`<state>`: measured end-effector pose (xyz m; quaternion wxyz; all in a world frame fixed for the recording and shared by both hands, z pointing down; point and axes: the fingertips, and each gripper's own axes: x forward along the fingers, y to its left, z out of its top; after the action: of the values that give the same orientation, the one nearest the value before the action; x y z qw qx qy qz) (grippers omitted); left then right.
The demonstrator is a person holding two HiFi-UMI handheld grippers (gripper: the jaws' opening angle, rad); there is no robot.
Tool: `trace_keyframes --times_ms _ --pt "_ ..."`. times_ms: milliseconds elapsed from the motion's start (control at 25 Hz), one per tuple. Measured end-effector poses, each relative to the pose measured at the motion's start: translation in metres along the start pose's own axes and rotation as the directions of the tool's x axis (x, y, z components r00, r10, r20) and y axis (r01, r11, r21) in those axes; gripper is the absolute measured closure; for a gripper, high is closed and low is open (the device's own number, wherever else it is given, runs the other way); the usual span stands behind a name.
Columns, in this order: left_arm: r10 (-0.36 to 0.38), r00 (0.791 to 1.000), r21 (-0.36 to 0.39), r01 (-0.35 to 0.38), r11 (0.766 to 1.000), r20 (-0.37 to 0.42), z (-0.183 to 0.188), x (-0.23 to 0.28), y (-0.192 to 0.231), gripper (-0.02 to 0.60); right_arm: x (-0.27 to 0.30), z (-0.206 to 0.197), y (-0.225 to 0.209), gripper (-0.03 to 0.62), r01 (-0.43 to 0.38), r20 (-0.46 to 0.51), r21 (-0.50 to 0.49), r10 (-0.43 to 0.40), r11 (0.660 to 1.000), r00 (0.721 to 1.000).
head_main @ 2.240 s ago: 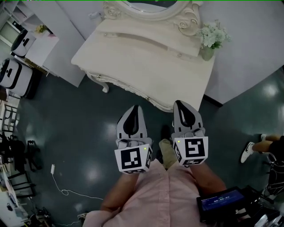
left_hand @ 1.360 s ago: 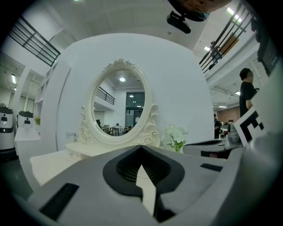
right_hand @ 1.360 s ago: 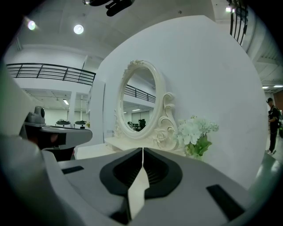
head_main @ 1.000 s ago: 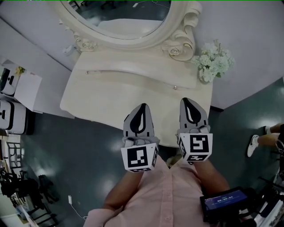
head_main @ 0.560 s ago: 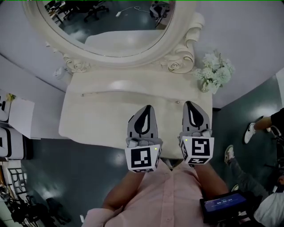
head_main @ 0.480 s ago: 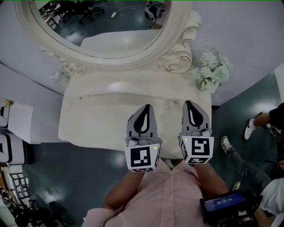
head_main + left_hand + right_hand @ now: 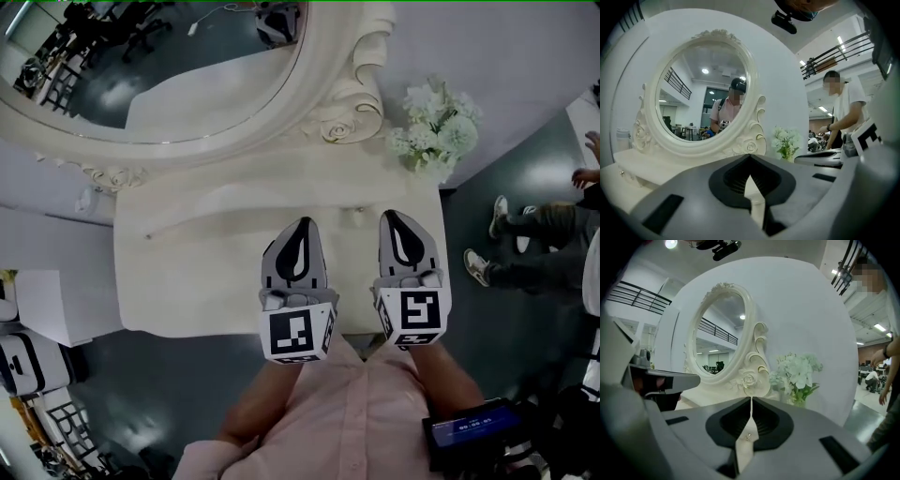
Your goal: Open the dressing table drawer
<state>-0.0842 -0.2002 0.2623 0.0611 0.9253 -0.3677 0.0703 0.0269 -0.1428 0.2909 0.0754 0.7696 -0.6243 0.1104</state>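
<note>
The only print we find is the black-and-white square marker on each claw's cube (image 7: 298,335), a pattern and no letters. There is also a blue-lit screen (image 7: 469,427) at the lower right of the head view, but its lines are too small to read.

The left claw (image 7: 750,156) has its jaws together at the tips. Below the tips a narrow slit opens between the ribbed black pads, and only cream table surface shows through it. The right claw (image 7: 751,399) is closed the same way, its grey shells meeting in one seam with nothing gripped. A small shiny knob (image 7: 747,437) shows through its slit. In the head view both claws lie side by side at the centre, over the front part of the dressing table (image 7: 187,281), and we cannot tell whether either touches it.

The table is cream and smooth on top. We take the drawer (image 7: 234,202) to be the long, low, curved tier across the back of the top, just above the claw tips in the frame, with a small knob near each end. It looks shut.

The oval mirror (image 7: 141,75) fills the upper left, its cream frame carved with scrolls and a rose. White flowers (image 7: 433,127) stand at the table's back right corner. A pink shirt (image 7: 347,422) fills the bottom centre, the dark floor (image 7: 187,394) shines, and a person's legs (image 7: 525,253) show at the right edge.
</note>
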Motion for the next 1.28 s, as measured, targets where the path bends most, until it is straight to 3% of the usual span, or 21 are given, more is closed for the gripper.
trace_keyframes --times_ms 400,800,1280 --pt "-0.009 0.995 -0.023 0.007 1.000 -0.097 -0.055 0.033 0.019 0.574 0.041 -0.067 0.001 0.572 0.006 -0.122 0.054 0.001 0.998 0.993" --pt "0.008 0.981 0.003 -0.008 1.000 -0.194 -0.113 0.045 0.030 0.574 0.067 -0.139 0.007 0.572 0.014 -0.235 0.098 0.010 0.995 0.972" --pt "-0.017 0.977 -0.011 0.015 1.000 -0.214 -0.124 0.049 0.028 0.574 0.081 -0.153 0.007 0.562 0.019 -0.254 0.109 0.009 0.994 0.967"
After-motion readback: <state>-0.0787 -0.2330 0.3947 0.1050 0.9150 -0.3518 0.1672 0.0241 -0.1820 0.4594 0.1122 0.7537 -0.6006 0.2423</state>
